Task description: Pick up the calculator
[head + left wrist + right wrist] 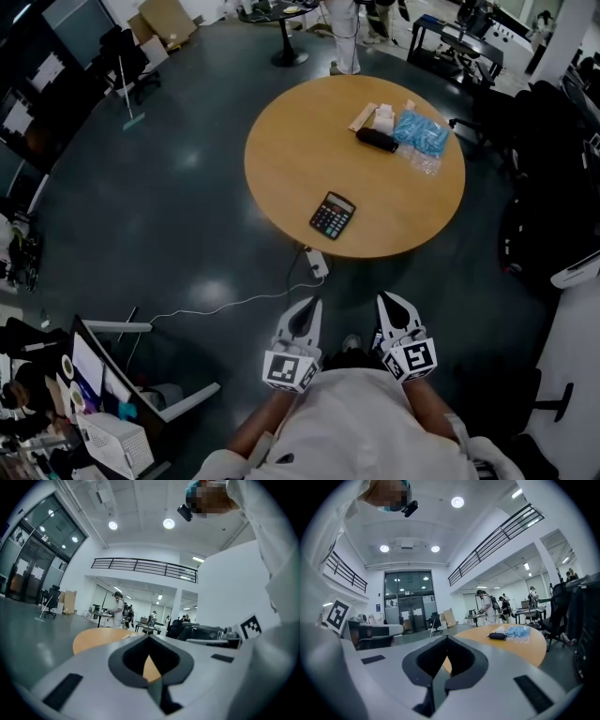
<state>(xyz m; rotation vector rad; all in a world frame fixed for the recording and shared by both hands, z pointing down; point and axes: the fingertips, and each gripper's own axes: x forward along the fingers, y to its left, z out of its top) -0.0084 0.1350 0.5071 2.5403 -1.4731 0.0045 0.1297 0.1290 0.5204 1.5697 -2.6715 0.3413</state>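
Round wooden table [281, 169] on glossy dark floor [141, 206] bears a black calculator [332, 215]; left gripper [313, 306] and right gripper [386, 302] closed, empty

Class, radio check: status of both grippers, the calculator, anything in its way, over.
Left gripper and right gripper shut, empty, short of the round wooden table. Black calculator untouched near its front edge. Nothing blocks it.

The calculator [332, 215] is black, the round table [300, 141] tan, the plastic bag [422, 133] blue.
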